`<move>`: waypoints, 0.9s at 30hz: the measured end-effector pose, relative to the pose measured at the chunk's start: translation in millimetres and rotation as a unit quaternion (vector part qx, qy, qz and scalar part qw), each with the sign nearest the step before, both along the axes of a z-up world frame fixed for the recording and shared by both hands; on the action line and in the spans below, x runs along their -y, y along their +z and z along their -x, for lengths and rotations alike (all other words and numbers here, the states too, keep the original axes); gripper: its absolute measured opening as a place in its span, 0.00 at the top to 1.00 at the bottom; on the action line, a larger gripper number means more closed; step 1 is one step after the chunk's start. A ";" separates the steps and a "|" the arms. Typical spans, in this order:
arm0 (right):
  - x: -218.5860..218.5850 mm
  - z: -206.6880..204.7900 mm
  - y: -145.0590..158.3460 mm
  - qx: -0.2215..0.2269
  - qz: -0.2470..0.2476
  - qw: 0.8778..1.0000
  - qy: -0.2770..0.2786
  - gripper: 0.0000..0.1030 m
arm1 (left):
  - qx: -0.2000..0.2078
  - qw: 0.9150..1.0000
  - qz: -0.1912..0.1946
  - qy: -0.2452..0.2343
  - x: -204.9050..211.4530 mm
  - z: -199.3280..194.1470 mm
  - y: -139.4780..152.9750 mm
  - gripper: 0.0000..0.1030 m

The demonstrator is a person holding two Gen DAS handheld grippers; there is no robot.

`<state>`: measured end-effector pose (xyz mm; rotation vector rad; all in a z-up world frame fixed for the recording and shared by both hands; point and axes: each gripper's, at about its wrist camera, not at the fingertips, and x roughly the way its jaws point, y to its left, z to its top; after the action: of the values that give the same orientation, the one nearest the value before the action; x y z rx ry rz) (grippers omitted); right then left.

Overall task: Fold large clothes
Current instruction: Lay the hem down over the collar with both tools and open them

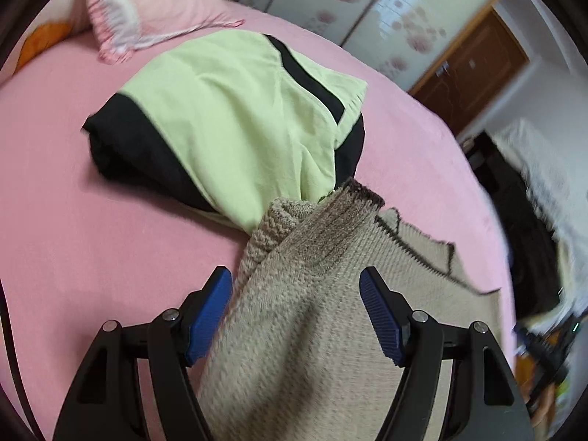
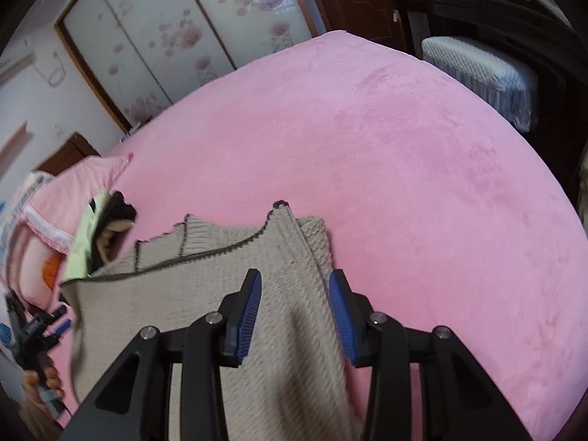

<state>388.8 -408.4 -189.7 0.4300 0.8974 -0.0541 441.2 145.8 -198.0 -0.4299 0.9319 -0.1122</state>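
Pink bed [image 2: 422,169] carries beige knit sweater [image 2: 205,257], green-black garment [image 1: 228,117], pillow [image 1: 154,3]

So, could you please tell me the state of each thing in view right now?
Beige sweater: spread on bed, between both jaws, released.
Green-and-black garment: folded, sweater's edge touching.
Left gripper: open.
Right gripper: open.
Pillow: lying at bed's far end.

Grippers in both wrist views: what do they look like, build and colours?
Both alike: the left gripper and the right gripper have matte black linkage arms with triangular cut-outs, silver round pivot pins, and ribbed blue pads on the inner finger faces. No cables or markings visible on them.
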 end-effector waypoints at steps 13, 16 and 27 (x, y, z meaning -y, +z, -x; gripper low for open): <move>-23.1 -55.7 -36.5 -0.054 0.081 0.995 0.027 0.64 | 0.003 0.994 -0.103 -0.024 29.5 -36.9 -6.9 0.73; -24.1 -53.7 -40.7 -0.056 0.089 0.994 0.023 0.89 | 0.015 0.992 -0.123 -0.016 34.2 -33.6 -3.6 0.87; -21.1 -42.8 9.1 0.046 0.118 0.992 -0.020 0.90 | 0.062 0.984 -0.166 0.029 37.8 -36.3 27.6 0.94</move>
<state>431.6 -387.3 -180.6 0.2270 0.7812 -0.1748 477.4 108.0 -170.5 -0.1380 0.7956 0.0685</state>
